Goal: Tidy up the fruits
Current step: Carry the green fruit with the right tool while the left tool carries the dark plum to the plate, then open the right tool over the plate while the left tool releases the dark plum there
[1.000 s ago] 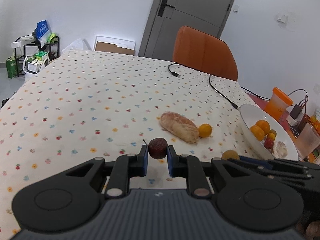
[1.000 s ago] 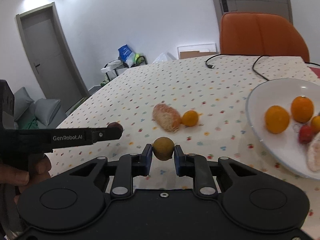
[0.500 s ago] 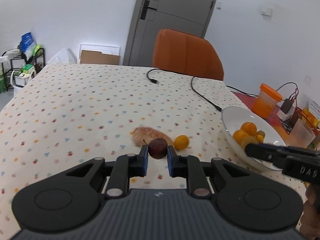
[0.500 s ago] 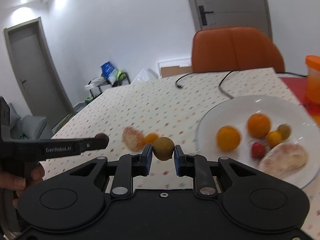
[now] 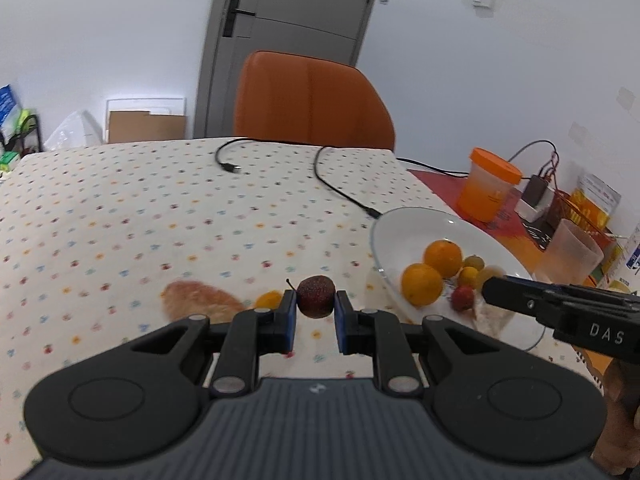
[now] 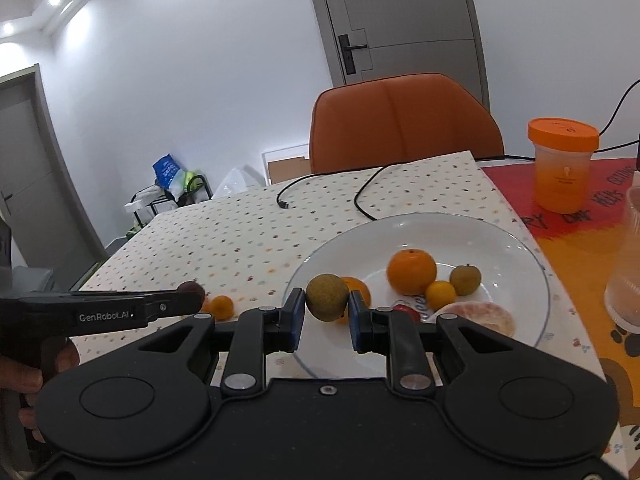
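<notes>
My left gripper (image 5: 315,312) is shut on a dark red bayberry (image 5: 315,296) above the dotted tablecloth, left of the white plate (image 5: 404,224). My right gripper (image 6: 327,314) is shut on a brownish-green round fruit (image 6: 327,297) held over the plate's near-left rim (image 6: 536,264). The plate holds two oranges (image 6: 411,272), small yellow and green fruits, a red one and a pale peeled piece (image 6: 476,316). A peeled fruit (image 5: 200,300) and a small orange (image 5: 268,300) lie on the cloth. The left gripper also shows in the right wrist view (image 6: 188,300).
An orange-lidded jar (image 6: 562,164) and a clear plastic cup (image 6: 626,256) stand right of the plate. Two black cables (image 5: 340,188) run across the far cloth. An orange chair (image 5: 312,100) stands behind the table.
Both grippers have swung right toward the plate, each still holding its fruit. The right gripper now holds its fruit over the plate's rim.
</notes>
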